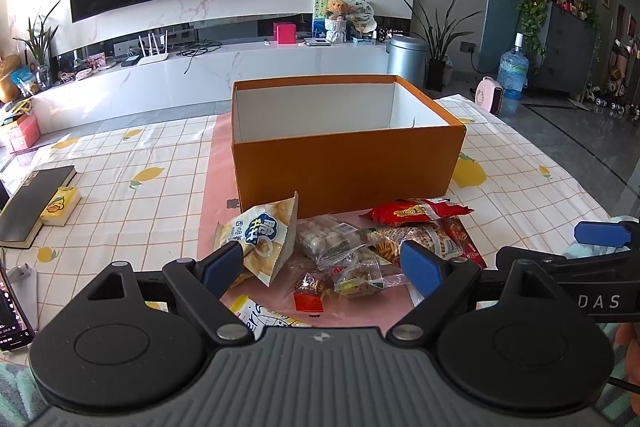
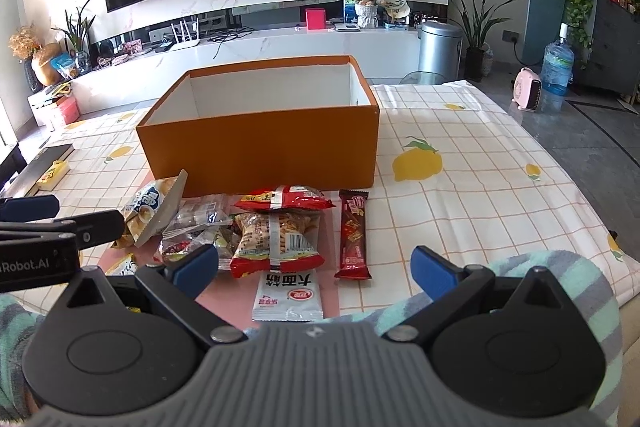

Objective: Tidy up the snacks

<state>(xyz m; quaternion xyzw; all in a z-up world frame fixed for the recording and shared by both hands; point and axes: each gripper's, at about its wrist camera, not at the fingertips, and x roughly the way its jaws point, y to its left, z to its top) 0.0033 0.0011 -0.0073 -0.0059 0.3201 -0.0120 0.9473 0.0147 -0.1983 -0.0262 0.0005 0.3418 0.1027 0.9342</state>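
An open orange box point(image 1: 344, 163) point(image 2: 260, 151) with a white inside stands on the table, and no snacks show in it. A heap of snack packets lies in front of it: a yellow chip bag point(image 1: 262, 241) point(image 2: 150, 211), a red packet point(image 1: 416, 211) point(image 2: 282, 201), a clear-and-red cracker pack point(image 2: 276, 239), a dark red bar point(image 2: 354, 235), a white sachet point(image 2: 288, 293) and small clear-wrapped sweets point(image 1: 344, 263). My left gripper point(image 1: 322, 263) is open over the heap, its left finger against the chip bag. My right gripper point(image 2: 314, 267) is open over the cracker pack.
The table wears a lemon-print checked cloth point(image 2: 460, 195) with a pink mat point(image 1: 216, 187) under the box. A black notebook point(image 1: 32, 203) and a yellow pack point(image 1: 60, 211) lie at the left. A phone point(image 1: 12, 311) sits at the near left edge.
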